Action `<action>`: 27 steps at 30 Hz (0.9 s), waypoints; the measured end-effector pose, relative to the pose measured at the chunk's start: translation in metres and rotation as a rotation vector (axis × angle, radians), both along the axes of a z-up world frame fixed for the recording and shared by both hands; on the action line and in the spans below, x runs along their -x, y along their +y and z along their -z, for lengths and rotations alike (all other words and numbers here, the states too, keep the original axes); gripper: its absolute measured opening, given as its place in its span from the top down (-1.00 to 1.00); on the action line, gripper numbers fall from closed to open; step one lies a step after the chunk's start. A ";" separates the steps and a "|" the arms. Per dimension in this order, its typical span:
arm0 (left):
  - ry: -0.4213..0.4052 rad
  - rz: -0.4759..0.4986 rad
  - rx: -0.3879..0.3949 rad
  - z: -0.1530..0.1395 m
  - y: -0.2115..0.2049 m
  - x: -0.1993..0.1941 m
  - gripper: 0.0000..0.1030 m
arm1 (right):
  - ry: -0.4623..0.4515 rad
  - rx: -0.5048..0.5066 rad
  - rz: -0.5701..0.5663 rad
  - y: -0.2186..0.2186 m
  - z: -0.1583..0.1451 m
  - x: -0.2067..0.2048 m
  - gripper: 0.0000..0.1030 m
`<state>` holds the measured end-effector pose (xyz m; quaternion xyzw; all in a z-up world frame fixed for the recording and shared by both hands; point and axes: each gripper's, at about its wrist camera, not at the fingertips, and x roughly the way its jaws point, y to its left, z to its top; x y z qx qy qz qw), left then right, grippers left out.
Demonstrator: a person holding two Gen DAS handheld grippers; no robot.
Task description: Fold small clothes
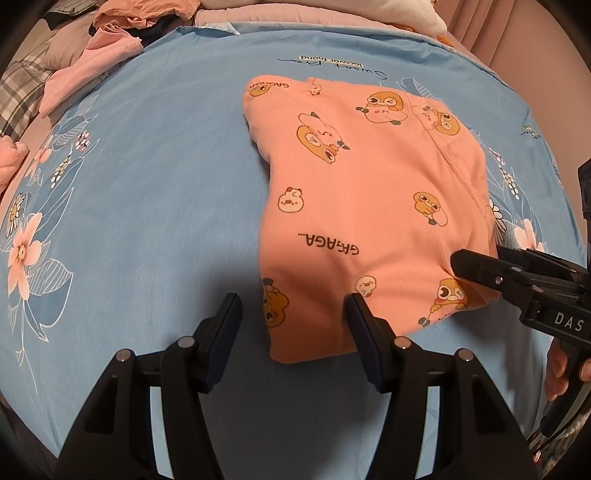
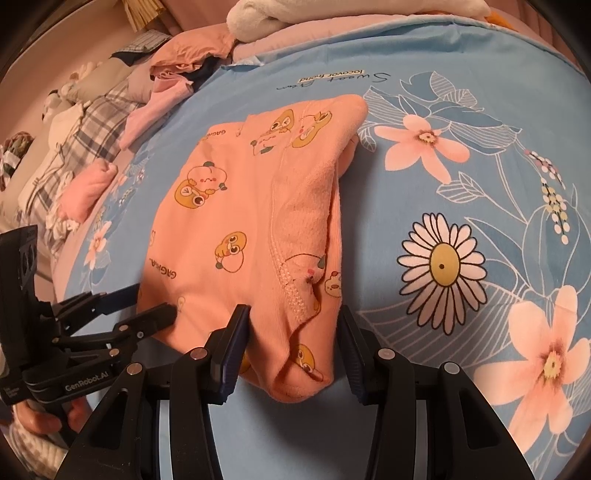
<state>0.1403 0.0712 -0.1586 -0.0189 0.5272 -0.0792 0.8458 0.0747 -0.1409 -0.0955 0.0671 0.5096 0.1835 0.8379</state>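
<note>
A small orange garment point(image 1: 362, 206) printed with cartoon ducks lies folded on the blue floral sheet point(image 1: 147, 206); it also shows in the right wrist view point(image 2: 255, 229). My left gripper point(image 1: 293, 306) is open, its fingers straddling the garment's near left corner. My right gripper point(image 2: 293, 321) is open, its fingers either side of the garment's near right corner, where folded layers and a seam show. In the left wrist view the right gripper point(image 1: 476, 262) comes in from the right at the garment's edge. In the right wrist view the left gripper point(image 2: 151, 306) comes in from the left.
A heap of pink and plaid clothes point(image 2: 110, 147) lies beyond the sheet's left edge; it also shows in the left wrist view point(image 1: 74, 62). White and pink bedding point(image 2: 295, 18) lies at the far end. The sheet's floral print point(image 2: 443, 266) spreads to the right.
</note>
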 end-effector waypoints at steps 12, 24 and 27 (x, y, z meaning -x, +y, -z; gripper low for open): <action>0.001 -0.001 0.000 0.001 0.001 0.003 -0.16 | 0.002 0.001 0.003 0.000 0.000 0.002 0.09; 0.001 -0.003 -0.003 0.001 0.003 0.007 -0.16 | 0.006 0.003 0.005 -0.002 0.001 0.005 0.09; 0.001 -0.006 -0.003 0.001 0.005 0.010 -0.17 | 0.008 0.005 0.006 -0.003 0.002 0.007 0.09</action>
